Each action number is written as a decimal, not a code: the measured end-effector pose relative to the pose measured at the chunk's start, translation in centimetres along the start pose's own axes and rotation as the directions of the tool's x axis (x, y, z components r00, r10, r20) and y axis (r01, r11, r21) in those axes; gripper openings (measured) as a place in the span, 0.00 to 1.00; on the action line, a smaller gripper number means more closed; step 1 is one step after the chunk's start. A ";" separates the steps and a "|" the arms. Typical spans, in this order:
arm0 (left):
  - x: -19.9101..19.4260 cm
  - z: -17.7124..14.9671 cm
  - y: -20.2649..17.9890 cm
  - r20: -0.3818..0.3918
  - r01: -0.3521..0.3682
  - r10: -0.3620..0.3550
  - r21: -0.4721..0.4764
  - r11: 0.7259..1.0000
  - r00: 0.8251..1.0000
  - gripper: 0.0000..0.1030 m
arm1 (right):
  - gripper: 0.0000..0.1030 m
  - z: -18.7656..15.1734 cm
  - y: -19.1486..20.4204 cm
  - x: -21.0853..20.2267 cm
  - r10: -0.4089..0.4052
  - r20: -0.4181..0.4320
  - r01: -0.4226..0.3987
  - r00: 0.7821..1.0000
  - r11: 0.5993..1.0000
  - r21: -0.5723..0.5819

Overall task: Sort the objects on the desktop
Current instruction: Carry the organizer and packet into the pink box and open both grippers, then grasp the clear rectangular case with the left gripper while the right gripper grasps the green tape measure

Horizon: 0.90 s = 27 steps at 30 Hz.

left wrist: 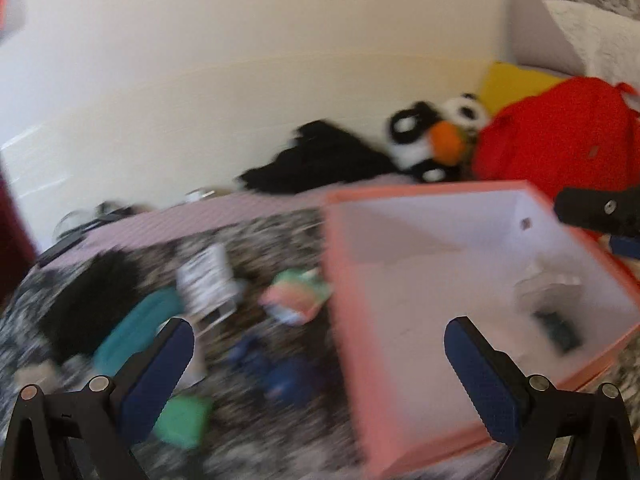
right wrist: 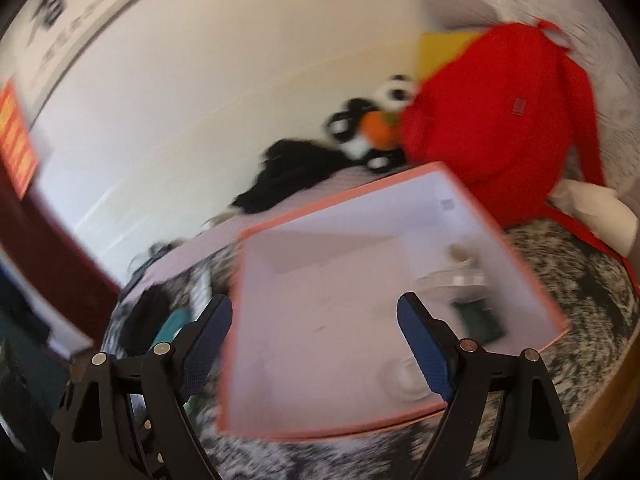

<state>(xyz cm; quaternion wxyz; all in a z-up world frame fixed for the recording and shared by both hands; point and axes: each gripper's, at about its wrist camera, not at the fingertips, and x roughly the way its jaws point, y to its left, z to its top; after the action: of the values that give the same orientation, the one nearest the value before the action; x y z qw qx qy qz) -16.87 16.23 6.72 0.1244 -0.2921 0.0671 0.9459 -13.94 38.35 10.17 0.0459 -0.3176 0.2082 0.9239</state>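
A pink-rimmed box (left wrist: 352, 280) with a white inside lies on the patterned cover; it also shows in the right wrist view (right wrist: 256, 236). Inside lie a dark green item (left wrist: 558, 326) (right wrist: 480, 318) and a clear plastic piece (left wrist: 548, 284) (right wrist: 452, 280). Left of the box lie loose objects: a teal case (left wrist: 132, 332), a black fuzzy item (left wrist: 88, 300), a striped card (left wrist: 208, 284), a pink-green packet (left wrist: 298, 294), a blue item (left wrist: 272, 368) and a green block (left wrist: 184, 420). My left gripper (left wrist: 320, 344) is open above the box's left edge. My right gripper (right wrist: 316, 320) is open over the box. Both views are blurred.
A red backpack (left wrist: 560, 136) (right wrist: 492, 108), a panda plush (left wrist: 436, 136), a yellow cushion (left wrist: 512, 80) and black cloth (left wrist: 320, 160) lie at the back against the wall. The right gripper's black body (left wrist: 600, 208) shows at the right edge. A wooden table edge (right wrist: 608, 400) runs lower right.
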 end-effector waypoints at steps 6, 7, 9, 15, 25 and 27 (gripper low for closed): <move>-0.7 -7.0 9.8 -0.095 -0.130 0.126 -0.041 0.991 0.987 1.00 | 0.85 -5.6 9.7 2.7 0.076 -0.092 -0.091 0.993 0.980 -0.179; -0.4 -7.9 11.1 -0.114 -0.145 0.139 -0.047 0.988 0.984 1.00 | 0.85 -6.7 11.3 3.5 0.089 -0.116 -0.111 0.989 0.973 -0.203; 0.2 -9.7 13.8 -0.149 -0.160 0.150 -0.060 0.985 0.977 1.00 | 0.85 -8.9 13.8 5.2 0.102 -0.162 -0.139 0.982 0.961 -0.240; 3.2 -12.7 18.8 -0.199 -0.149 0.138 -0.042 0.988 0.970 1.00 | 0.85 -14.3 18.4 10.7 0.062 -0.281 -0.152 0.958 0.939 -0.310; 9.8 -13.9 20.6 -0.273 -0.054 0.046 -0.020 0.998 0.961 1.00 | 0.85 -17.2 19.9 18.3 0.012 -0.396 -0.156 0.918 0.930 -0.332; 10.7 -13.7 20.9 -0.277 -0.033 0.021 -0.041 0.999 0.961 1.00 | 0.85 -17.3 20.5 19.5 0.022 -0.425 -0.180 0.905 0.925 -0.335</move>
<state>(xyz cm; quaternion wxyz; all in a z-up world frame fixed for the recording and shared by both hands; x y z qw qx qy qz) -23.79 -4.45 -9.44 0.0944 -0.4230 0.0664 0.8987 -24.00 11.65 -6.70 -0.1080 -0.4971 0.0536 0.8593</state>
